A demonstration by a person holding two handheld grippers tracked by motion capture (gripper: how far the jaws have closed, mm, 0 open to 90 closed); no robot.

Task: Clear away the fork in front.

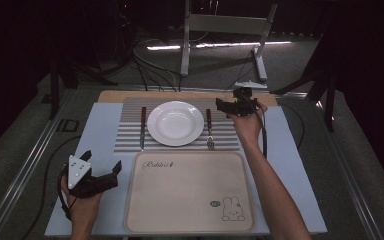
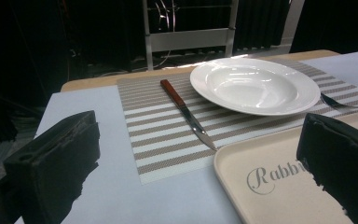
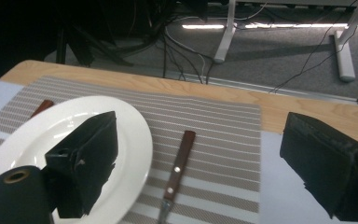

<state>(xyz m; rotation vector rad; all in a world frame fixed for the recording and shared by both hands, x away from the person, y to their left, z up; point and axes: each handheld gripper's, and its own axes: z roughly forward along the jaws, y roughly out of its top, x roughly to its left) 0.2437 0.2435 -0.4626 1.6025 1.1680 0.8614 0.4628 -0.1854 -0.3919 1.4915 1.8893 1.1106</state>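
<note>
Here, right tongs (image 1: pixel 228 106) gape empty nr brown-handled steel fork (image 3: pixel 175 173), flat on striped mat; left tongs (image 1: pixel 103 164) released too.

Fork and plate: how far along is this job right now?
Nothing looks moved yet: the plate, knife and fork lie on the striped placemat, and the tray is bare. The right gripper hovers open by the fork's handle; the left gripper waits open beside the tray. Grasping remains.

Room dim, surroundings near black. Floor light strip (image 1: pixel 220 45) glows at rear. Glare on plate (image 2: pixel 255 85); its near rim blurs in the right gripper view.
</note>
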